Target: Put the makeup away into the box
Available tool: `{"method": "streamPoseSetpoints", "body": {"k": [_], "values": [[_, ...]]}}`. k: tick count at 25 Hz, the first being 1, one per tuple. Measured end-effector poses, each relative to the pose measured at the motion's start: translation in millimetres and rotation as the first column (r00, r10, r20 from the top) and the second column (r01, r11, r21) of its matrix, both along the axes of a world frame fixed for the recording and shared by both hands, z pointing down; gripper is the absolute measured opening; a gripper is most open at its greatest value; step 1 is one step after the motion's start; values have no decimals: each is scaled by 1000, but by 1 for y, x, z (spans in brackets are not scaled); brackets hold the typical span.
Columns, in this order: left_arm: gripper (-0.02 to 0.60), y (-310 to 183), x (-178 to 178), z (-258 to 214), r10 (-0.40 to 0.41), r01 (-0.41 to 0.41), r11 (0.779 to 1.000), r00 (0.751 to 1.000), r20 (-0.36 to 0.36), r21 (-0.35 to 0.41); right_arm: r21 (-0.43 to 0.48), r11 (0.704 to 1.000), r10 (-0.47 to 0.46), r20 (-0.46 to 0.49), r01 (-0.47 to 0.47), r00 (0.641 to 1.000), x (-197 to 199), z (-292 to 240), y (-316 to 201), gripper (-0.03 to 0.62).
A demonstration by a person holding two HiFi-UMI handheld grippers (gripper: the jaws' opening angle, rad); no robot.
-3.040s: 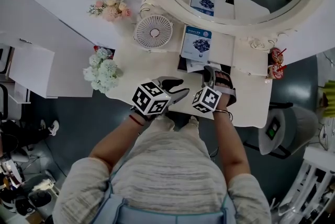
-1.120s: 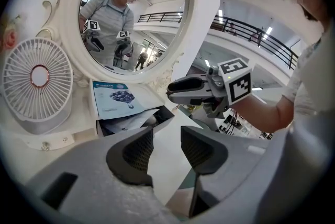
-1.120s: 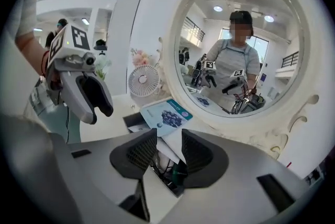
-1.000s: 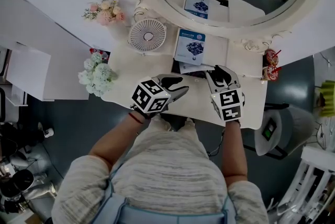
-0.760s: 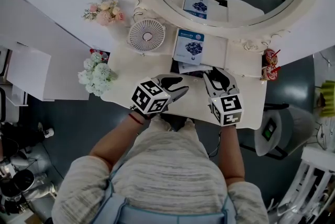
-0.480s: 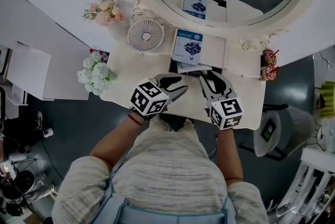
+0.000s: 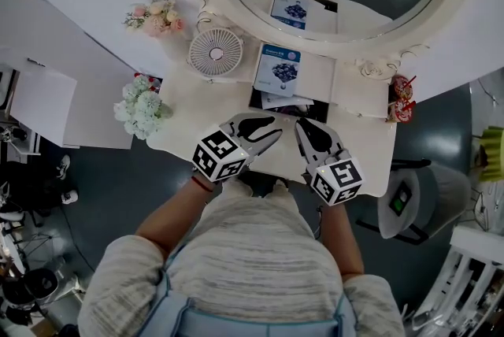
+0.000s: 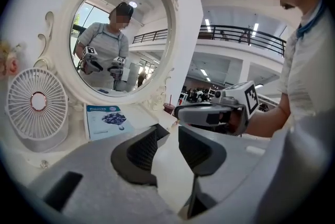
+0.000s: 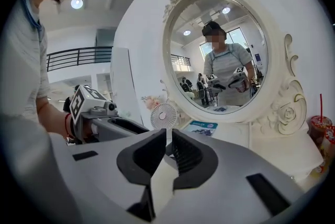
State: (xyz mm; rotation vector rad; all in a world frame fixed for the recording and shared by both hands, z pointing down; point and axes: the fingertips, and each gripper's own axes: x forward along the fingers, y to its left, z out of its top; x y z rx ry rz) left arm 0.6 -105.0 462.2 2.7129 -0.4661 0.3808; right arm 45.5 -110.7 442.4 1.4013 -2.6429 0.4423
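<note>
Fingers (image 7: pixel 260 124): both pairs closing, empty, near-level.

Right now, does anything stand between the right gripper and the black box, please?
Nothing visible does: the right gripper, its empty jaws having just been closing, sits just short of the black box.

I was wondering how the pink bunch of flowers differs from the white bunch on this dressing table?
Colour: the pink bunch is pink and peach, while the white bunch is white and pale green.
Size: the white bunch looks fuller than the pink bunch.
Place: the pink bunch sits up by the mirror frame, and the white bunch sits at the table edge, nearer the person.
Both lie left of the fan.
</note>
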Motion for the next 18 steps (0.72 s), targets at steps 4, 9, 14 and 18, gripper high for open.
{"method": "streamPoseSetpoints", "body": {"k": [4, 9, 14, 18], "values": [[101, 2, 3, -7, -16, 18, 999, 999, -47, 31, 21, 998, -64, 26, 64, 998, -6, 0, 11, 23], [22, 5, 7, -10, -52, 56, 996, 996, -68, 66, 46, 990, -135, 17, 134, 991, -7, -1, 24, 15], [14, 15, 10, -10, -87, 95, 992, 993, -85, 84, 37, 987, -157, 8, 157, 988, 5, 5, 36, 12], [14, 24, 16, -11, -117, 127, 988, 987, -109, 90, 46, 984, -172, 18, 171, 985, 18, 2, 42, 12]]}}
